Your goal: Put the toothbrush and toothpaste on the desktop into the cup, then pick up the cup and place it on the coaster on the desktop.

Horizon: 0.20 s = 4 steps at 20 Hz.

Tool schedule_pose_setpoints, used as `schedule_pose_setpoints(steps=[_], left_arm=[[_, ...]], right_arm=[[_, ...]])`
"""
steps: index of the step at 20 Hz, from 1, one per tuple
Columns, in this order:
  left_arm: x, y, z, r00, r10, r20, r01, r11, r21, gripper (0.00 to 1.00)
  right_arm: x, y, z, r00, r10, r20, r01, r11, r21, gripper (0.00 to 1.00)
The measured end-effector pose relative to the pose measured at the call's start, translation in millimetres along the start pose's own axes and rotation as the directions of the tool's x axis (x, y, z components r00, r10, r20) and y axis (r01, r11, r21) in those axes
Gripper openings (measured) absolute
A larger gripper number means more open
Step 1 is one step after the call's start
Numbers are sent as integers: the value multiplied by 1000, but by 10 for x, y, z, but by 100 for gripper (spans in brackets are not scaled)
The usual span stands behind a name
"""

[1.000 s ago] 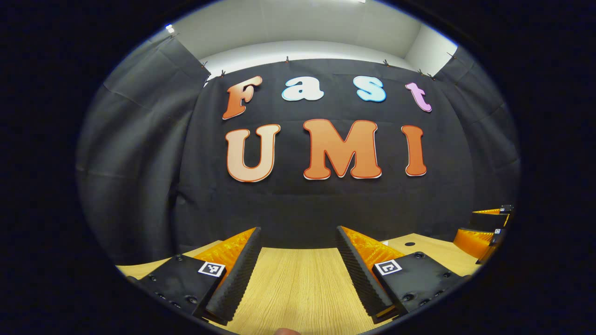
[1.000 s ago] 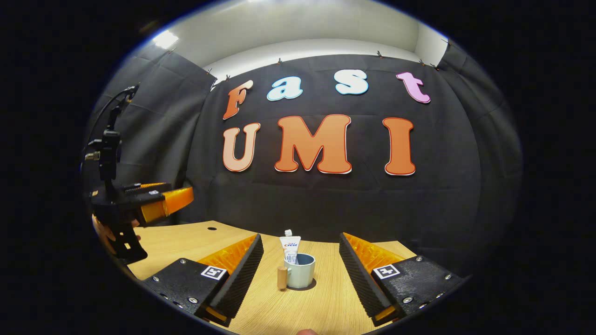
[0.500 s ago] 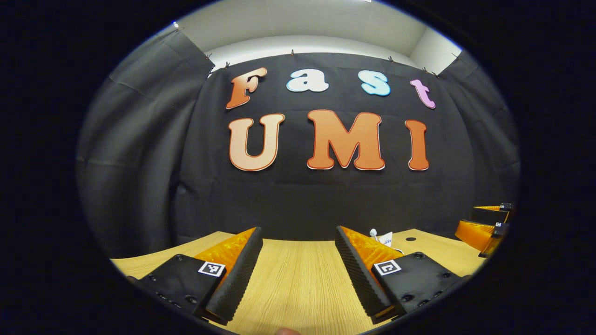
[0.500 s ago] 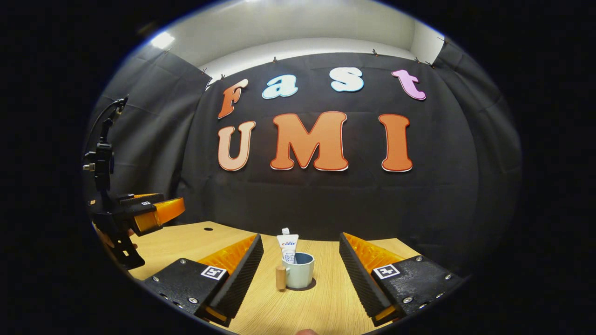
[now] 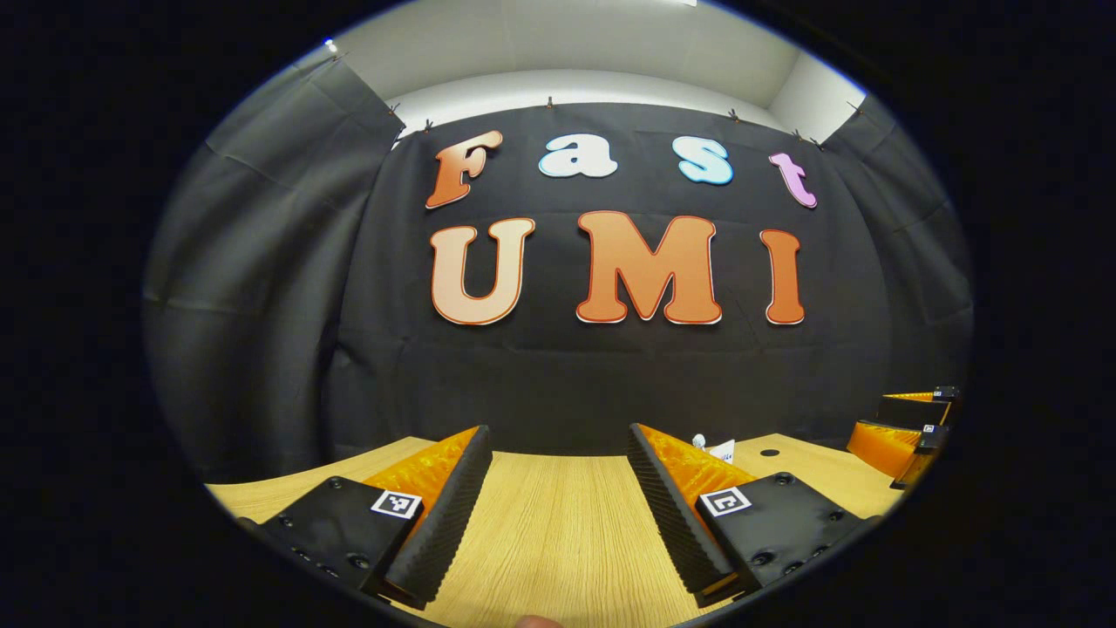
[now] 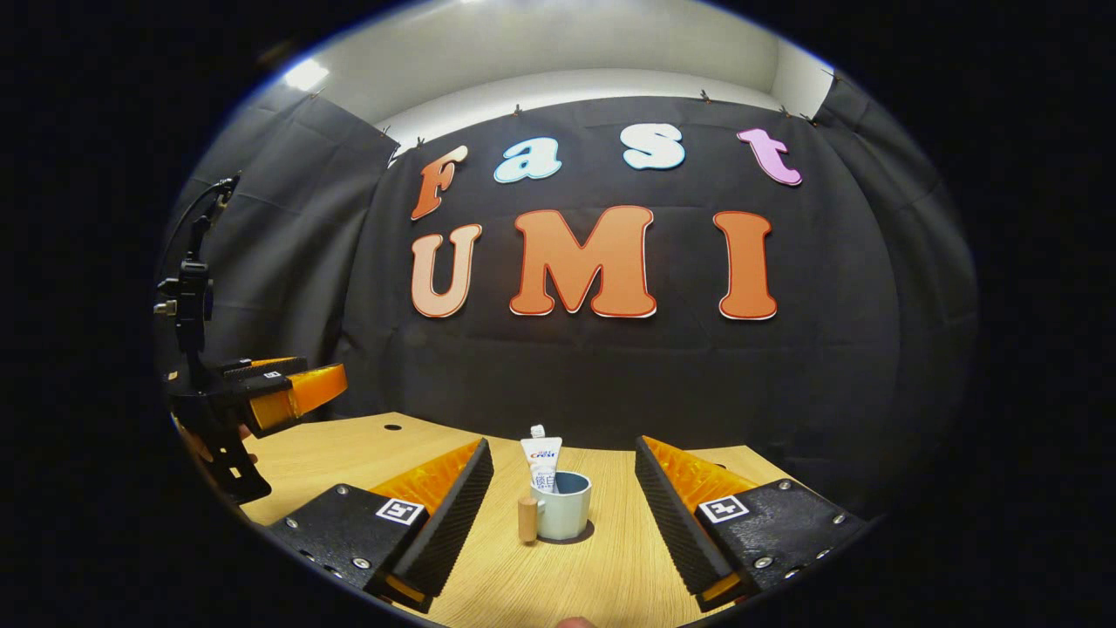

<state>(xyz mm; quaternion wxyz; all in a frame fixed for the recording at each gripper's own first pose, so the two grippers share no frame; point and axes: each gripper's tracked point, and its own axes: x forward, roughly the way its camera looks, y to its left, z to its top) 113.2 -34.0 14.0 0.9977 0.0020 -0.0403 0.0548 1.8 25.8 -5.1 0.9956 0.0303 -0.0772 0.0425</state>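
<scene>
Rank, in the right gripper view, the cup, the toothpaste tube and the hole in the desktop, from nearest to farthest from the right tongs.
1. Cup: on the desktop straight ahead of the right tongs, wooden handle at its left.
2. Toothpaste tube: upright inside the cup, at its far side.
3. Hole in the desktop: far left, near the wall.

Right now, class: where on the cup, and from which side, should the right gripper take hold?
Probably the cup body, below its rim. It stands upright between the right gripper's open fingers. Come straight ahead, fingers passing either side; mind the wooden handle jutting out leftward and the toothpaste standing inside.
</scene>
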Motion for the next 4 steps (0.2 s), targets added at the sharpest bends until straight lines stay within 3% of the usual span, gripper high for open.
schedule_pose_setpoints(steps=[4], left_arm=[[-34, 3, 100, 1000, 13, 27, -13, 1000, 4, 100]], right_arm=[[-25, 27, 37, 1000, 12, 5, -12, 1000, -10, 99]])
